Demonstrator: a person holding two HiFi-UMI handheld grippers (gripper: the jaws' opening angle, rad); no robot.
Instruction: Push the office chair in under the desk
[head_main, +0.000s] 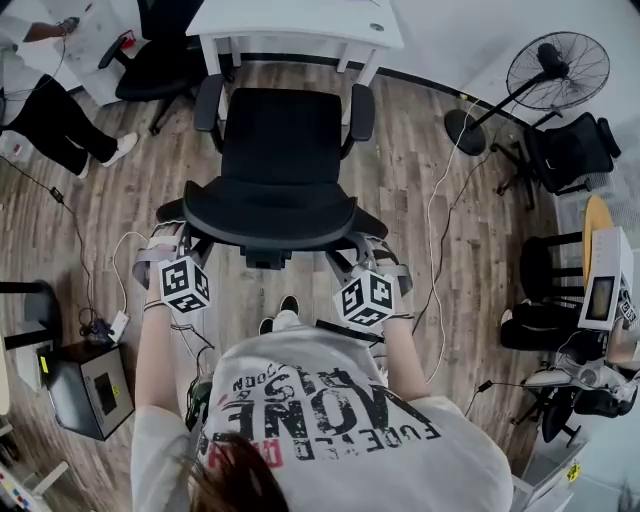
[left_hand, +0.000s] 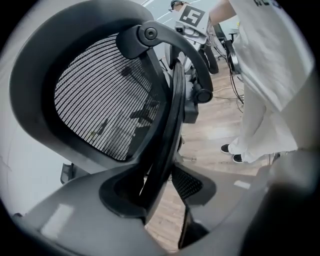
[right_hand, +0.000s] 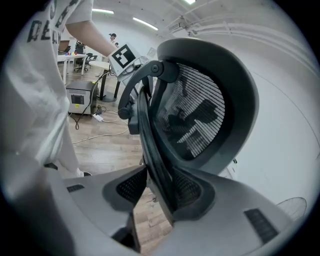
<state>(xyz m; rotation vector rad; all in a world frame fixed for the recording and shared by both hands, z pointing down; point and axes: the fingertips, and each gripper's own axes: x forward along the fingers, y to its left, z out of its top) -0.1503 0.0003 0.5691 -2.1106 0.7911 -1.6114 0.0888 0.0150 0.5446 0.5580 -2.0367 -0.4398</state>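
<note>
A black mesh office chair (head_main: 280, 150) stands on the wood floor, its seat facing the white desk (head_main: 300, 20) just beyond it. I stand behind its curved backrest (head_main: 270, 215). My left gripper (head_main: 170, 240) is at the backrest's left edge and my right gripper (head_main: 365, 255) at its right edge. In the left gripper view the backrest's dark frame (left_hand: 167, 130) runs down between the jaws of the left gripper (left_hand: 160, 187), which is shut on it. The right gripper view shows the same frame (right_hand: 150, 145) clamped in the right gripper (right_hand: 160, 192).
A second black chair (head_main: 160, 60) sits at the desk's left, beside a standing person (head_main: 50, 120). A floor fan (head_main: 555, 75) and more chairs (head_main: 570, 150) are at the right. Cables (head_main: 435, 230) trail over the floor. A dark box (head_main: 90, 385) stands at the left.
</note>
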